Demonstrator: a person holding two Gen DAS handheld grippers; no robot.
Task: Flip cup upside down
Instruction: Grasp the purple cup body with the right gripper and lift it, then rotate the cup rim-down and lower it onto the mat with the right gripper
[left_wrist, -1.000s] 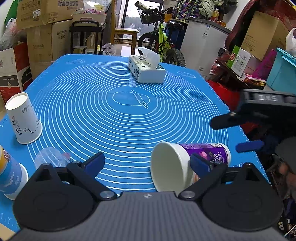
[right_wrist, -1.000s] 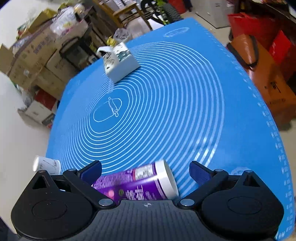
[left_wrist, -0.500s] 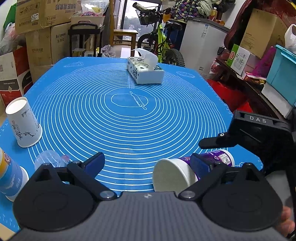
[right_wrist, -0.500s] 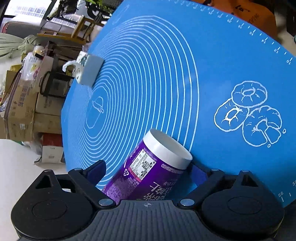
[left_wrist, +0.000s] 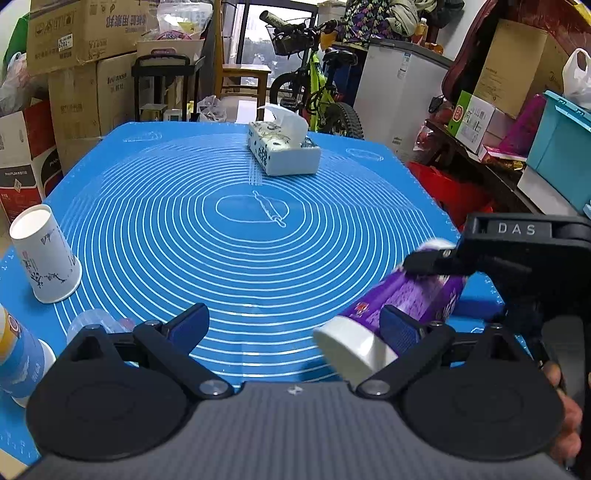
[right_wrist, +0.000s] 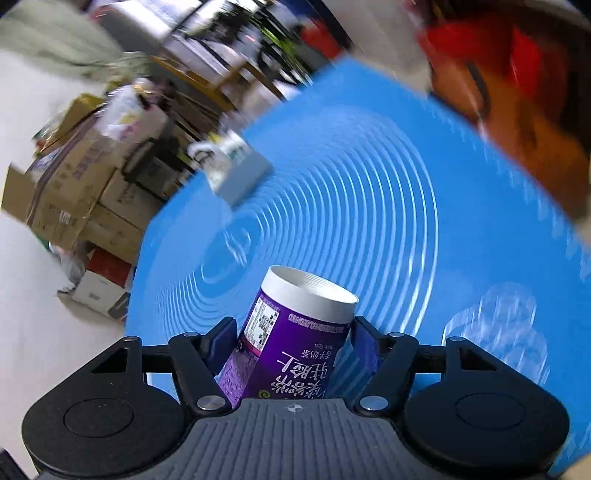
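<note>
- Right gripper (right_wrist: 293, 345): closed on the purple cup (right_wrist: 291, 339), one blue pad against each side of the wall; the cup is lifted off the blue mat (right_wrist: 388, 206), tilted, its recessed white base pointing away from the wrist camera
- Left-wrist view of the same cup (left_wrist: 399, 306): it slants across the lower right, its white rim end (left_wrist: 352, 349) low and nearest the lens, its far end inside the right gripper (left_wrist: 436, 264); the wall is blurred
- Left gripper (left_wrist: 293, 323): fingers spread wide and empty; its right pad (left_wrist: 400, 328) overlaps the cup in this view, contact cannot be told
- Judged stage: mid-flip; mouth not yet down on the mat
- Risks: thin paper wall may buckle or slip under a hard or off-centre pinch; releasing while tilted may let the cup topple and roll; the rim may catch the left pad
- Bystanders: white paper cup (left_wrist: 46, 254) and tissue box (left_wrist: 282, 151), both well apart
</note>
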